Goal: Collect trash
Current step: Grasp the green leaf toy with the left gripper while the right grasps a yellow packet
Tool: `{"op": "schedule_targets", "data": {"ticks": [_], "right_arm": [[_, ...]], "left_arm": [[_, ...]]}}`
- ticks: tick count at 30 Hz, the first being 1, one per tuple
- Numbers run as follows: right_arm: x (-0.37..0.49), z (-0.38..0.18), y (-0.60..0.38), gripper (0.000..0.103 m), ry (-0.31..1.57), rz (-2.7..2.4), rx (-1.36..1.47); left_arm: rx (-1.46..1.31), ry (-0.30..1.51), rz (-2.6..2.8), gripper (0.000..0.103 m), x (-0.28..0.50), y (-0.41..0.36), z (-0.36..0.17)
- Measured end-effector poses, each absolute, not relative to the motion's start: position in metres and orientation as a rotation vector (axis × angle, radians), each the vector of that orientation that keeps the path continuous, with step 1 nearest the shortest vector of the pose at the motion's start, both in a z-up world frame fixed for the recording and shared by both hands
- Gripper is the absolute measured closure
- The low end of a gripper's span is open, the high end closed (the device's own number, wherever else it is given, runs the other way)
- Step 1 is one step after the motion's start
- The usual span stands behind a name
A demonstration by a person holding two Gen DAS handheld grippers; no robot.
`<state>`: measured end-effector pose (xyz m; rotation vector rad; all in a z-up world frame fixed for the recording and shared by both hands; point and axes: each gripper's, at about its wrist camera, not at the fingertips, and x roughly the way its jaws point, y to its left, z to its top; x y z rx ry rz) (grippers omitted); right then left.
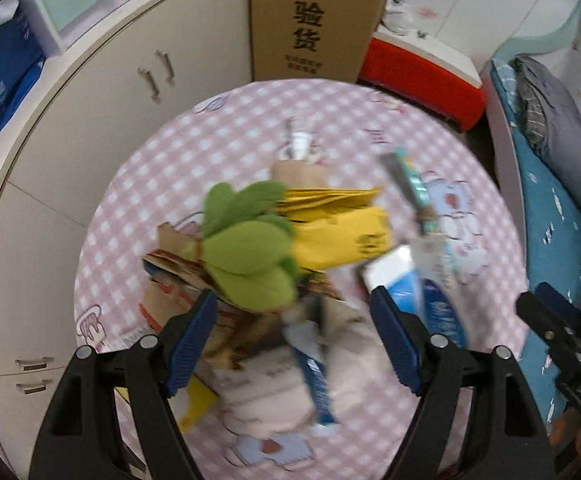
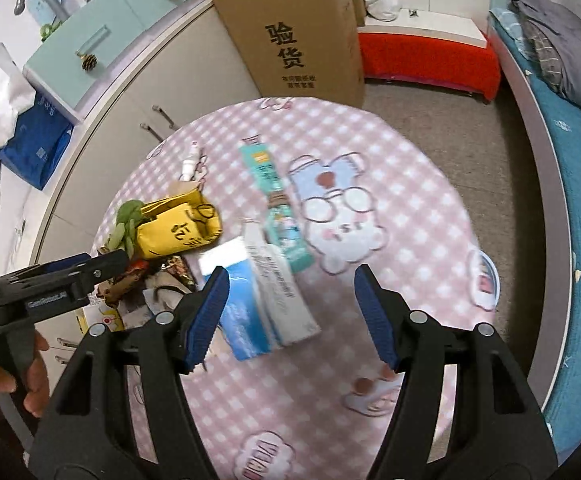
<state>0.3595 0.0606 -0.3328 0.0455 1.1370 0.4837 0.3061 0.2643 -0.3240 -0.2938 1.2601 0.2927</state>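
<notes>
Two grippers, my left gripper (image 1: 292, 344) and right gripper (image 2: 290, 316), hover wide open and empty over the table (image 2: 410, 208); blurred litter (image 1: 250, 240) risks a missed grab.

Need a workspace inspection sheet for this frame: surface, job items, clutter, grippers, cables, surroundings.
Surface: round table under a pink checked cartoon-print cloth.
Job's things: blue-and-white flat carton with a white tube lying on it; long teal printed packet; small white bottle; all on the table.
Clutter: yellow fabric pouch with green leaf trim atop a heap of brown paper scraps at the table's left edge.
Grippers: left gripper open over the heap, holding nothing; right gripper open above the carton, holding nothing.
Cables: nothing seen.
Surroundings: tall cardboard box with black print, red bench, teal bed, beige cabinets.
</notes>
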Motion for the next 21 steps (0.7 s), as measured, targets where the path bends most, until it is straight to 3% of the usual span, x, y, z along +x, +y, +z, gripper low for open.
{"op": "schedule_targets", "data": {"ticks": [8, 11, 13, 15, 19, 21], "right_arm": [[0.369, -0.336, 0.106, 0.039, 1.132, 0.542, 0.006], [0.376, -0.342, 0.131, 0.039, 1.146, 0.612, -0.022], [0.380, -0.348, 0.148, 0.039, 1.164, 0.653, -0.041], [0.386, -0.359, 0.164, 0.039, 1.196, 0.696, -0.048], [0.398, -0.381, 0.185, 0.039, 1.284, 0.754, -0.015], [0.400, -0.387, 0.192, 0.046, 1.315, 0.773, -0.016]], "left_arm": [[-0.252, 1.287, 0.270, 0.030, 0.317, 0.285, -0.350], [-0.228, 1.294, 0.242, 0.055, 0.323, 0.288, -0.351], [-0.255, 1.307, 0.217, 0.083, 0.325, 0.292, -0.354], [-0.262, 1.299, 0.212, 0.096, 0.322, 0.294, -0.352], [-0.301, 1.247, 0.222, 0.098, 0.315, 0.302, -0.341], [-0.314, 1.227, 0.229, 0.098, 0.313, 0.305, -0.336]]}}
